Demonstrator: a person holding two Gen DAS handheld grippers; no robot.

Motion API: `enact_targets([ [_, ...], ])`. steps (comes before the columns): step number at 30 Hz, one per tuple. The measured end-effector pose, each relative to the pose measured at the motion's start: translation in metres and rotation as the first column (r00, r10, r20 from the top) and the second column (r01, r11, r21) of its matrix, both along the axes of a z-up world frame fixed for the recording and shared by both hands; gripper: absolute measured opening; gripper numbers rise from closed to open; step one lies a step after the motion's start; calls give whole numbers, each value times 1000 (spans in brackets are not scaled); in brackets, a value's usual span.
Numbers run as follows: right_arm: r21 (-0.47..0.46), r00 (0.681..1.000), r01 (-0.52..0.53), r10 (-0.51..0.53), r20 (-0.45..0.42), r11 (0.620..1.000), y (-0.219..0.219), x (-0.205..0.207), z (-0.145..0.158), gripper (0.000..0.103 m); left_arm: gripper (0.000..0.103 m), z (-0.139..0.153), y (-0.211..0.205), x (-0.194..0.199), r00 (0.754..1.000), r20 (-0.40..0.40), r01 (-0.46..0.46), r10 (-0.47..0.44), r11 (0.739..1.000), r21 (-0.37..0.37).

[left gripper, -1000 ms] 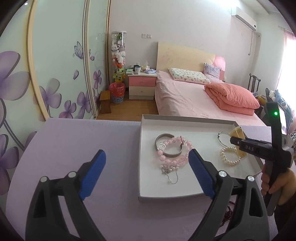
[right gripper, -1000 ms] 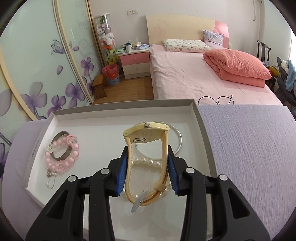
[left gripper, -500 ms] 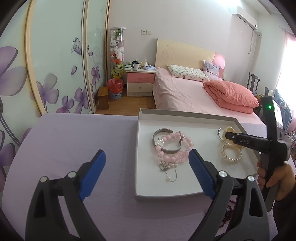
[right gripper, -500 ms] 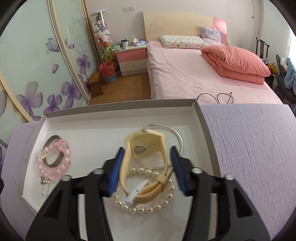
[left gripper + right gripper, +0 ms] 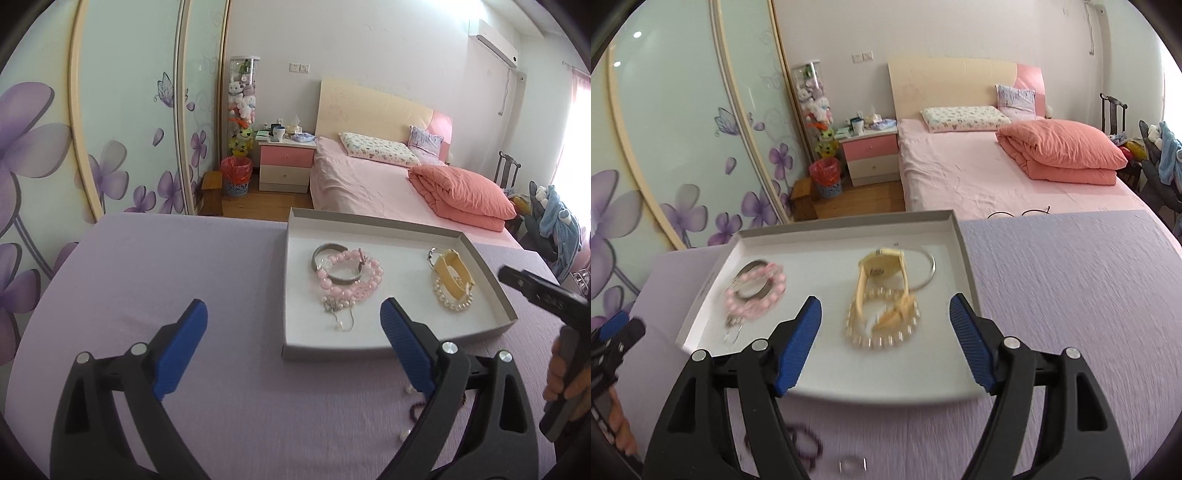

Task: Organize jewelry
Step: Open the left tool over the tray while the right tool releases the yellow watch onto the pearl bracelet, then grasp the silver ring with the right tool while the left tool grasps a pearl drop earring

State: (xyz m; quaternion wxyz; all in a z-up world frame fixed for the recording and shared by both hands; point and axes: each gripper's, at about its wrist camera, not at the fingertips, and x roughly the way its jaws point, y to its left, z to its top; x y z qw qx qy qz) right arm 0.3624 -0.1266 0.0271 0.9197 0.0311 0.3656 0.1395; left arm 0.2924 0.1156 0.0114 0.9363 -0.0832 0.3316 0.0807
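Both tongs released; right view alone shows dark beaded bracelet [image 5: 803,443] clearly, on tablecloth.

A pink bed [image 5: 369,192] carries a folded coral quilt [image 5: 461,195], beside a nightstand [image 5: 284,166].

A bedroom with pale walls. A bed [image 5: 354,184] with a cream headboard [image 5: 369,110] and pink sheet stands against the far wall, with a patterned pillow [image 5: 376,147] and a folded coral quilt [image 5: 461,195] on it. Beside it is a pink and white nightstand [image 5: 286,166], then a red wastebasket [image 5: 235,179] and a clear tube of plush toys [image 5: 242,99]. Sliding wardrobe doors [image 5: 110,110] with purple flowers fill the left. The floor [image 5: 258,201] is wood. An air conditioner [image 5: 495,46] hangs high on the right, where daylight comes in.
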Motion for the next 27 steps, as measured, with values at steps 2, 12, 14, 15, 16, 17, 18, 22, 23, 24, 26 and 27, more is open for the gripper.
enact_targets([
  [2,3,1000,-5,5,4,1000,-6,-19,-2,73,95,0,-2,-12,1000,4,4,-4,1000,-3],
  [12,-75,995,-85,80,-64,994,-4,-77,-37,65,98,-8,-19,-68,999,14,29,-29,1000,-9],
  [14,-82,992,-95,88,-85,992,-2,-81,-45,64,98,-13,-26,-78,999,12,42,-42,999,-5],
  [15,-86,992,-98,90,-92,991,0,-83,-48,63,98,-15,-28,-82,999,12,46,-46,999,-3],
  [16,-94,990,-103,94,-101,990,3,-83,-52,62,98,-18,-32,-86,999,12,53,-53,999,-1],
  [17,-101,990,-106,95,-106,989,5,-83,-53,61,98,-20,-35,-90,998,12,57,-57,998,4],
  [18,-112,989,-110,97,-111,988,7,-84,-56,61,98,-22,-38,-93,998,9,62,-62,998,11],
  [22,-141,986,-121,103,-129,983,13,-83,-61,56,98,-27,-48,-101,997,3,83,-83,996,31],
  [23,-149,986,-123,103,-134,981,14,-83,-62,54,98,-28,-50,-102,996,2,87,-88,996,34],
  [24,-155,985,-125,104,-138,980,15,-83,-64,51,98,-28,-51,-102,996,1,91,-91,995,37],
  [26,-167,983,-129,105,-148,977,17,-82,-69,48,98,-30,-54,-103,995,1,97,-98,994,43],
  [27,-178,985,-127,103,-138,976,19,-82,-69,48,98,-30,-55,-103,995,1,102,-102,994,46],
])
